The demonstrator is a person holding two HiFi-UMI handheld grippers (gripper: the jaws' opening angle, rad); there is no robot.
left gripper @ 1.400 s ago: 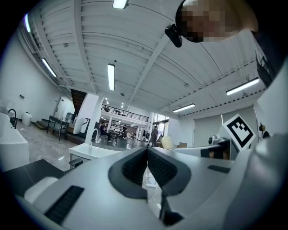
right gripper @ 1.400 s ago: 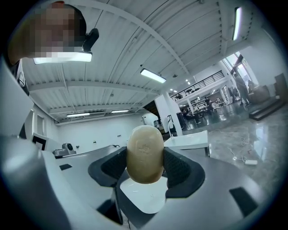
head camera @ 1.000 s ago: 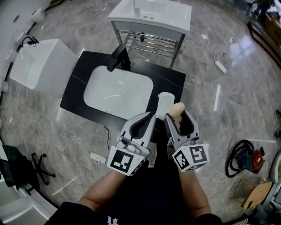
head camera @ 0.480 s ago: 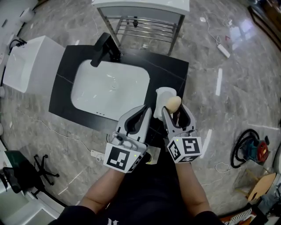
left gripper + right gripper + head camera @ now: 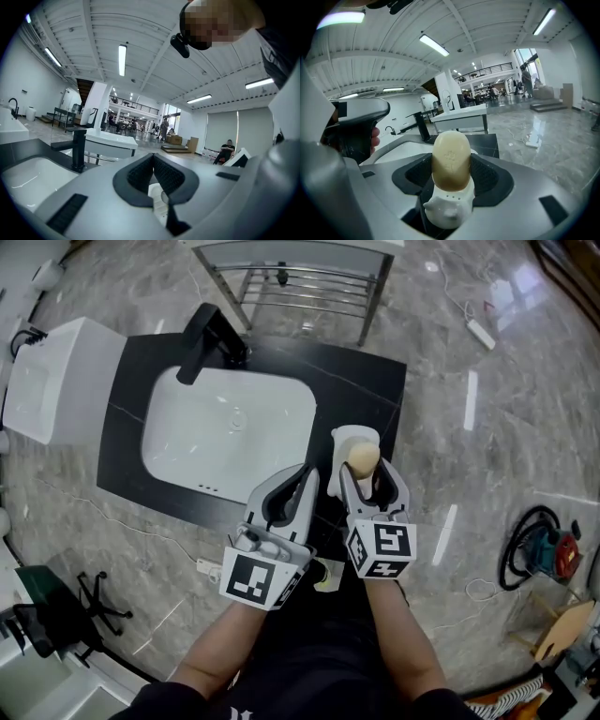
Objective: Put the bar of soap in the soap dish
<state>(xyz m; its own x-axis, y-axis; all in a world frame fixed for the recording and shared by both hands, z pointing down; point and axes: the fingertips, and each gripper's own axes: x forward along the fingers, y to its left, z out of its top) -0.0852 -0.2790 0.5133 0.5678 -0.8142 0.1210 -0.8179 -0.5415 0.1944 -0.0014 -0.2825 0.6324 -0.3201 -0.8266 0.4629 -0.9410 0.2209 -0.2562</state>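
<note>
Jaws of right gripper (image 5: 363, 471) pinch bar of soap (image 5: 362, 457) over soap dish (image 5: 345, 439); left gripper (image 5: 302, 476) jaws together.

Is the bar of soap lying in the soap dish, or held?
Held. The right hand-held gripper clamps the bar of soap upright over the soap dish; whether they touch, cannot tell.

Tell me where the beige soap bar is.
Head view, centre-right: beige soap bar clamped in the right gripper, over the white soap dish beside the white sink.

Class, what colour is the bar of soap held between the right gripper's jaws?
Pale cream-beige; the bar of soap shows best in the right gripper view.
</note>
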